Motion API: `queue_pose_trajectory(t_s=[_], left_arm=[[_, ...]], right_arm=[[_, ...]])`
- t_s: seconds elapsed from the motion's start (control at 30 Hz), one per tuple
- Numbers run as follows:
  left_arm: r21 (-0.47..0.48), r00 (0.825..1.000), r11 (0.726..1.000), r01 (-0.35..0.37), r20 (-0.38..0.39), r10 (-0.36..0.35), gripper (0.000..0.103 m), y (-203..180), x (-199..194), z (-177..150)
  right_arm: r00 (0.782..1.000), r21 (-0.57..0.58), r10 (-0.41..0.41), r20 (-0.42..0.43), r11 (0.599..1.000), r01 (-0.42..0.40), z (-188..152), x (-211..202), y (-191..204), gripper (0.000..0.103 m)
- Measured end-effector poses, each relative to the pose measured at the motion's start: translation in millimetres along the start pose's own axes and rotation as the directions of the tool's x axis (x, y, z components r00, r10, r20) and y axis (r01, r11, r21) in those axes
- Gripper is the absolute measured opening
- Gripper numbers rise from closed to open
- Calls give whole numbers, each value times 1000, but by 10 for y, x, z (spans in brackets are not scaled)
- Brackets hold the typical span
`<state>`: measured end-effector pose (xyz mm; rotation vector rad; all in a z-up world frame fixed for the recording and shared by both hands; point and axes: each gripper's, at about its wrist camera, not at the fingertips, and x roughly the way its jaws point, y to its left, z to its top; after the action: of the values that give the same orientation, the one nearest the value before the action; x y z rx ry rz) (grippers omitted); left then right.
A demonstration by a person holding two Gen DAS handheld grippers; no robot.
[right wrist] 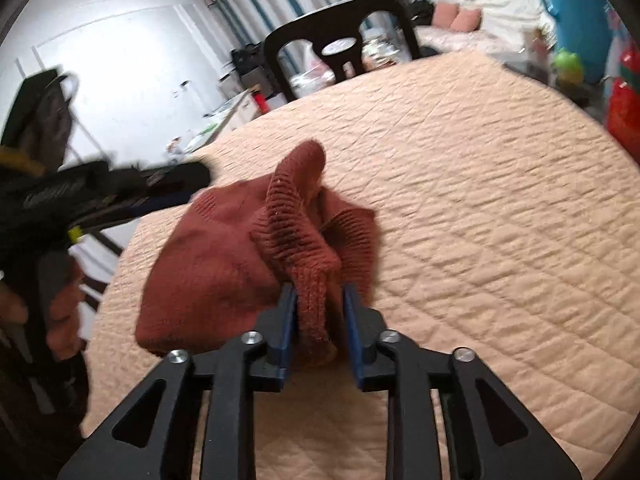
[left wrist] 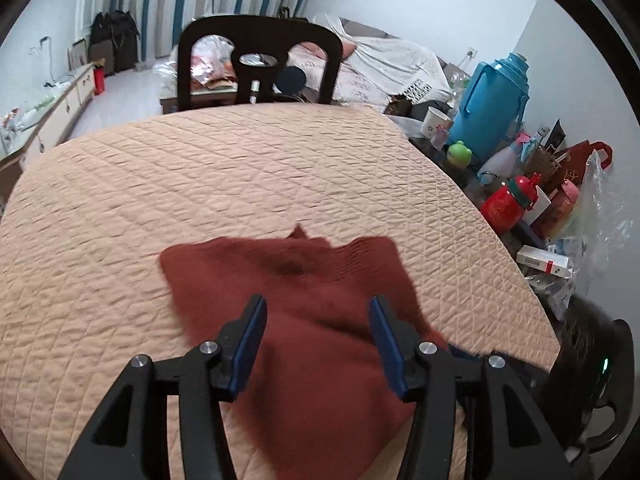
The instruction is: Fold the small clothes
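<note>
Folding stage, entry for one small rust-red knit garment (left wrist: 296, 312) lying on the quilted peach tabletop (left wrist: 240, 168).

Left tongs (left wrist: 318, 320): spread wide, nothing between the pads; the garment's flatter body lies beneath and just ahead of them, untouched.

Right tongs (right wrist: 320, 308): partly parted, with a ribbed strip of the garment (right wrist: 316, 304) standing between the blue pads. It touches the left pad; a gap shows at the right pad, so the pinch looks slack or let go.

Garment condition: bunched rather than flat. In the right wrist view a ribbed loop, cuff or collar, rears up ahead of the right tongs, with the smoother body slumped to their left. No clean edge or squared fold is visible.

Progress, as a judgement: early or mid-fold. At most a rough gather is done; smoothing, laying the ribbed part down and finishing the folds remain.

Beyond the tongs: dark chair (left wrist: 260, 64) at the tabletop's far edge.
</note>
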<state>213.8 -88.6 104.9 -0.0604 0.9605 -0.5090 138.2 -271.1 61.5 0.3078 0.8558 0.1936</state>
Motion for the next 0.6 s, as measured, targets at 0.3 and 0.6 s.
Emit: queue_pose_trajectory(t_s=[0.3,0.6], left_arm=[[51,997,997,-58,-55,61,56,58,-68,-453],[66,989,993,-102,-97,108,56,87,79,-703]], right_arm=[[991,-154,-11,130,988,31,72,-196,343,25],[1000,-230,-9,-2,973,8,213,288,333,25]])
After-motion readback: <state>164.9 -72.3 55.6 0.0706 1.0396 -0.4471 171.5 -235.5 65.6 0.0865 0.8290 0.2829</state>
